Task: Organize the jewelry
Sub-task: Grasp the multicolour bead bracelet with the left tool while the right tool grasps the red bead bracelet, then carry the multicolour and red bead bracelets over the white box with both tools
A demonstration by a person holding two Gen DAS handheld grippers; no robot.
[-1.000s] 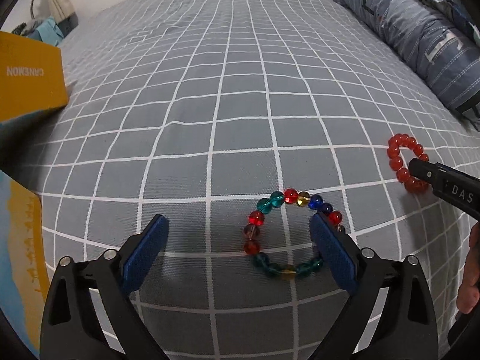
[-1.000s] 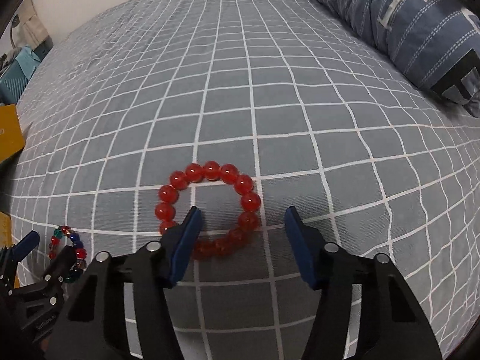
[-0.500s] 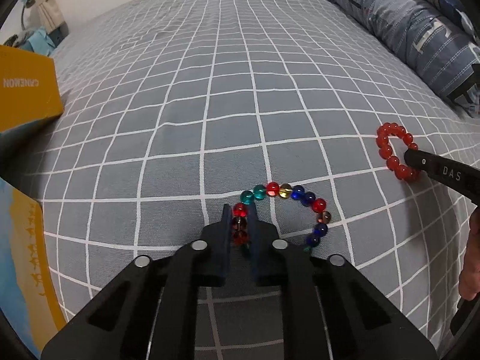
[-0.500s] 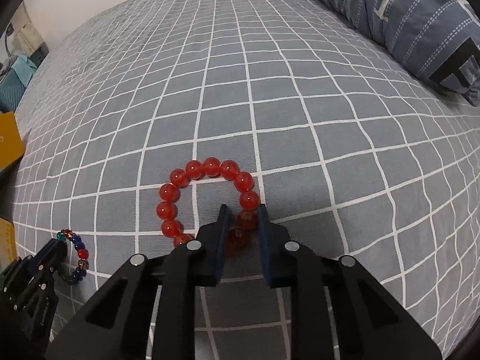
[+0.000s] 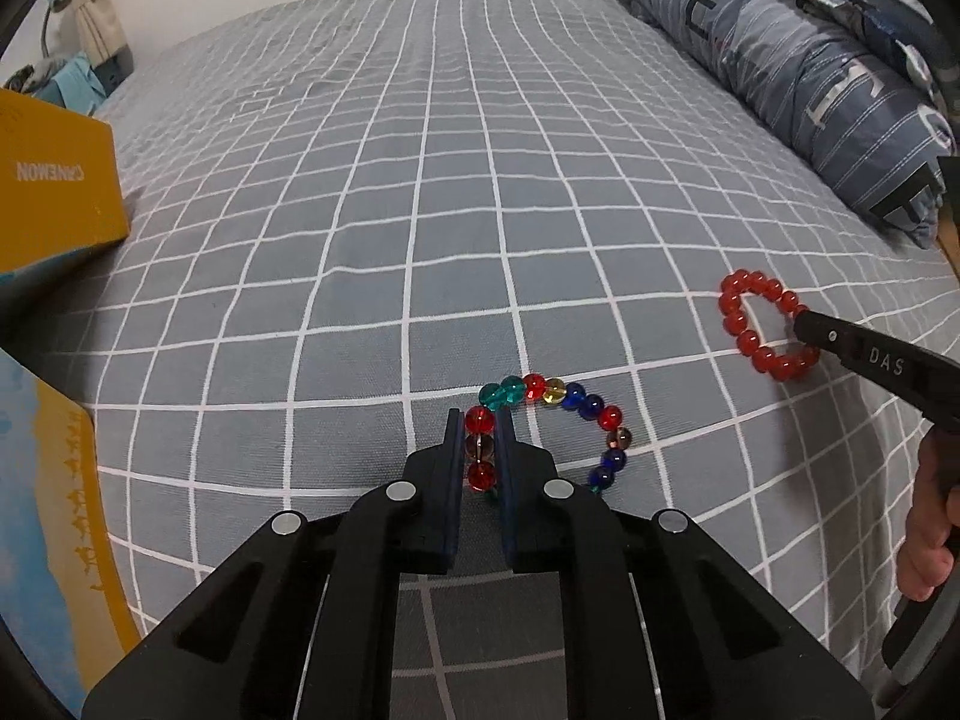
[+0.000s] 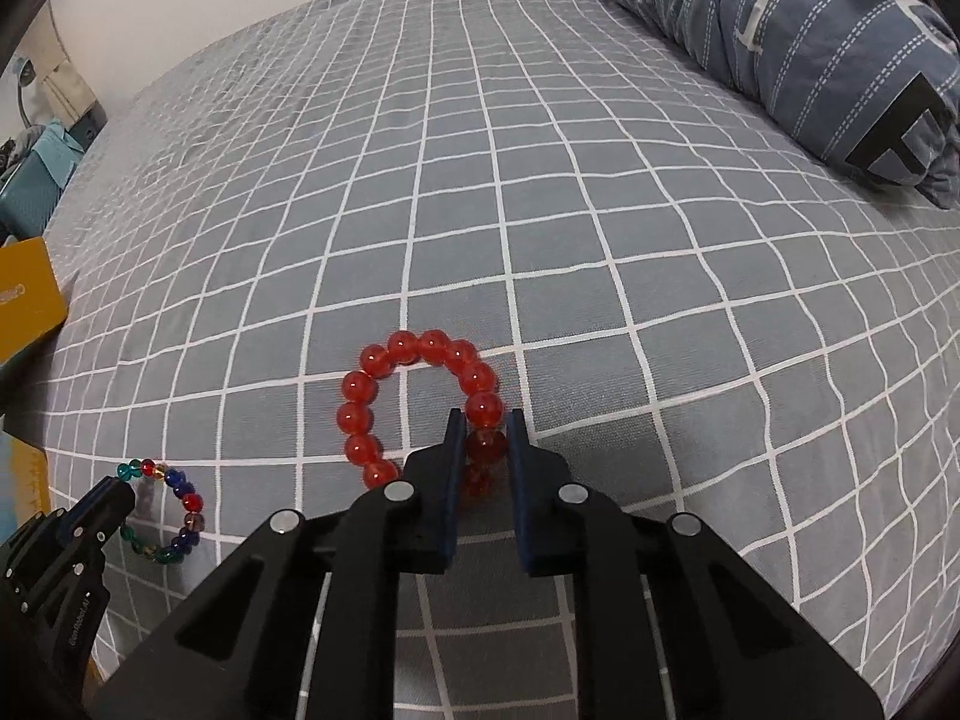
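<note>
A multicoloured bead bracelet (image 5: 564, 402) lies on the grey checked bedspread (image 5: 420, 210). My left gripper (image 5: 480, 438) is shut on its left side, beads pinched between the blue pads. A red bead bracelet (image 6: 408, 354) lies to the right. My right gripper (image 6: 486, 438) is shut on its right side. The red bracelet (image 5: 744, 324) and the right gripper (image 5: 810, 324) also show in the left wrist view. The multicoloured bracelet (image 6: 180, 504) and the left gripper (image 6: 114, 495) also show in the right wrist view. Both bracelets seem to rest on the bedspread or just above it.
A yellow box (image 5: 54, 192) stands at the left of the bed, and a yellow and blue item (image 5: 54, 510) lies at the near left edge. A folded blue striped quilt (image 5: 810, 72) lies along the right side. Blue clutter (image 6: 36, 162) sits beyond the far left corner.
Both grippers went from open around their bracelets to shut on the beads. Since half a second ago both views have drawn back slightly, with the bracelets held.
</note>
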